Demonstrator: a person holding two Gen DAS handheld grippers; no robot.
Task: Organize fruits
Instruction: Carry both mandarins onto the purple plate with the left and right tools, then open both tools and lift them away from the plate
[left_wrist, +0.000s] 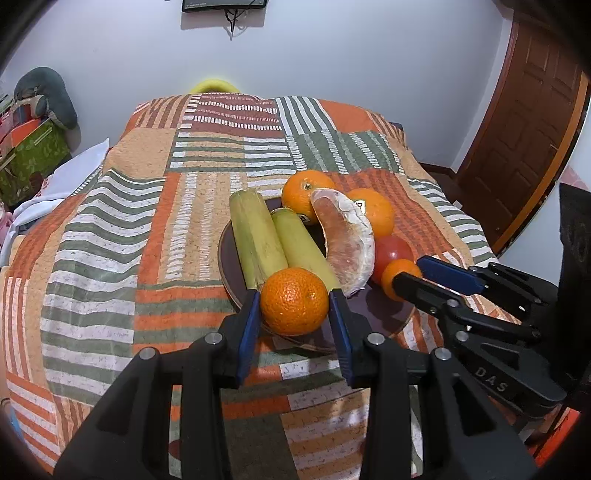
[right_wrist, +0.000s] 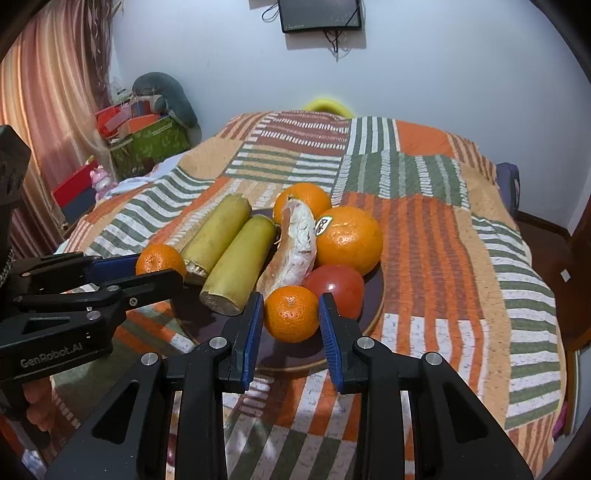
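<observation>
A: Logging both claws. Left claw (left_wrist: 294, 301) has its blue pads pressed to either side of a mandarin (left_wrist: 294, 301) at the near rim of the brown plate (left_wrist: 226, 258); clamped on it, fruit touching the plate surface or just above, cannot tell which.

B: Confirmed from the right wrist view: same mandarin (right_wrist: 161, 259) sits between the left claw's fingers at the plate's left edge. Right claw (right_wrist: 291, 314)?

A: Closed on a second, smaller mandarin (right_wrist: 291, 314), pads touching both sides. It sits at the plate's front, just beside the tomato (right_wrist: 338, 288).

B: Remaining plate contents?

A: Two green sugarcane pieces (left_wrist: 275, 245) lying side by side, a peeled pomelo segment (left_wrist: 349, 242) leaning across the middle, two large oranges (right_wrist: 349, 240) behind it, one bearing a sticker (right_wrist: 324, 225).

B: Support surface?

A: Plate rests on a bed with a striped patchwork quilt (left_wrist: 110, 229). Wall-mounted screen (right_wrist: 320, 14) behind, wooden door (left_wrist: 528, 129) to the right.
</observation>
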